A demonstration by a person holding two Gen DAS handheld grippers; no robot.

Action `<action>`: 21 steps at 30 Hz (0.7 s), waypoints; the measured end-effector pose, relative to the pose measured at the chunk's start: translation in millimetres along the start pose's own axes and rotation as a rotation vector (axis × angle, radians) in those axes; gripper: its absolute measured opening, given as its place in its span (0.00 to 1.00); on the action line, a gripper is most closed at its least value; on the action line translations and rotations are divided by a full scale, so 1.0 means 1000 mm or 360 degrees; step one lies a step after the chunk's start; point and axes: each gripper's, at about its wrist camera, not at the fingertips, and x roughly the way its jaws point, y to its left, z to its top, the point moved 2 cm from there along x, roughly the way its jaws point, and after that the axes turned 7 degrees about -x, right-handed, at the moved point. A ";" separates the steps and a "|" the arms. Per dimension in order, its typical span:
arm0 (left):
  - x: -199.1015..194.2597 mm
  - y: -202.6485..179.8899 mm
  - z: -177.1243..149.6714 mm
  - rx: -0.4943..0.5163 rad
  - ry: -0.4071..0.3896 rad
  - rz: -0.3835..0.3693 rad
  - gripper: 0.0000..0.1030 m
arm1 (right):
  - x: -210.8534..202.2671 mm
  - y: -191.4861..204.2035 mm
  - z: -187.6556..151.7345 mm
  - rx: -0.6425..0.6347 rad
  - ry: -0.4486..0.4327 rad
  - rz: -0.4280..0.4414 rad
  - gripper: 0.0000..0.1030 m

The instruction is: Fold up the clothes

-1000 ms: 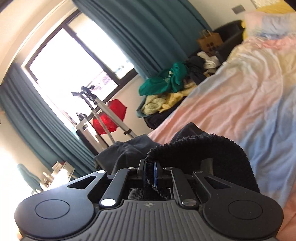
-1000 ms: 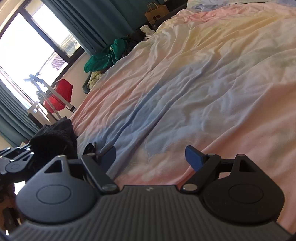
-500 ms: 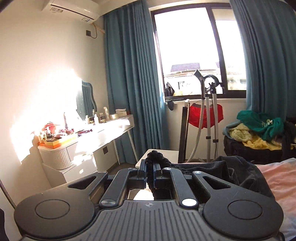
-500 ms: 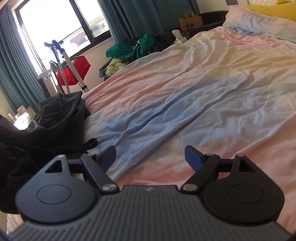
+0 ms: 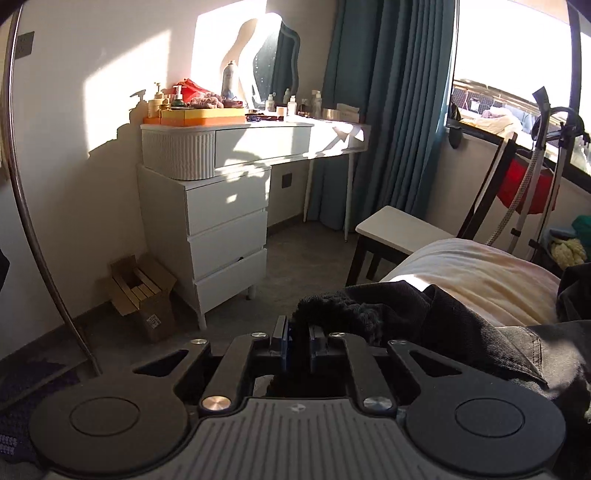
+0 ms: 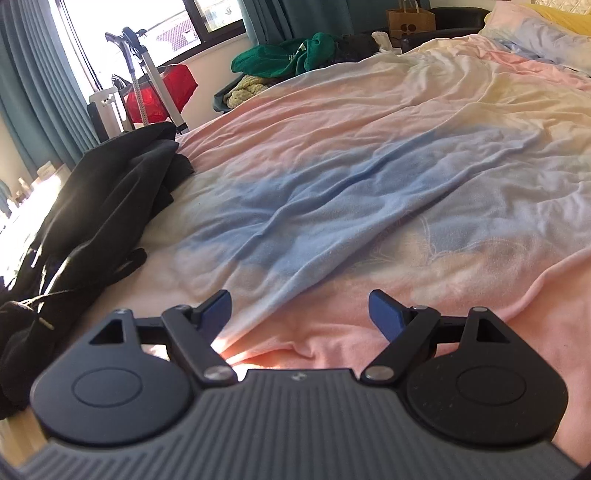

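My left gripper (image 5: 298, 334) holds a black knit garment (image 5: 343, 314) at the bed's corner. Its jaws are opening slightly, and the knit fabric still sits pinched between them. The garment trails right onto a heap of dark grey clothes (image 5: 480, 332) on the bed (image 5: 480, 273). My right gripper (image 6: 299, 310) stands open low over the pastel pink and blue sheet (image 6: 369, 166), with nothing between its blue pads (image 6: 216, 308). The same dark clothes heap (image 6: 110, 206) lies to its left at the bed's edge.
A white dresser (image 5: 229, 221) with bottles, a cardboard box (image 5: 144, 291) and a white-topped stool (image 5: 399, 229) stand beyond the bed corner. A garment steamer with a red item (image 6: 159, 92), green clothes (image 6: 288, 55) and a paper bag (image 6: 410, 18) lie past the far side.
The left gripper has swung and rolled with the knit garment, from facing the bed, past the window, to facing the dresser. The right gripper has rolled level and drifted; the dark heap is now at its left.
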 end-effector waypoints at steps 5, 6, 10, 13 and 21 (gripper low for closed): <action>-0.039 0.014 -0.012 -0.0024 0.0029 -0.0127 0.60 | -0.001 0.008 -0.001 -0.0018 -0.0004 0.0038 0.81; -0.050 0.017 -0.015 -0.0017 0.0033 -0.0117 0.66 | -0.003 0.009 -0.001 -0.0028 -0.0011 0.0046 0.81; -0.101 0.024 -0.028 0.0052 0.0025 -0.0074 0.85 | -0.014 0.011 -0.003 -0.0025 -0.0043 0.0076 0.81; -0.143 0.030 -0.048 -0.0126 0.0148 -0.0150 0.90 | -0.024 0.011 -0.005 -0.0031 -0.0068 0.0058 0.81; -0.187 0.023 -0.146 -0.0951 0.0774 -0.0642 0.96 | -0.044 0.009 -0.015 -0.0037 -0.0063 0.0105 0.81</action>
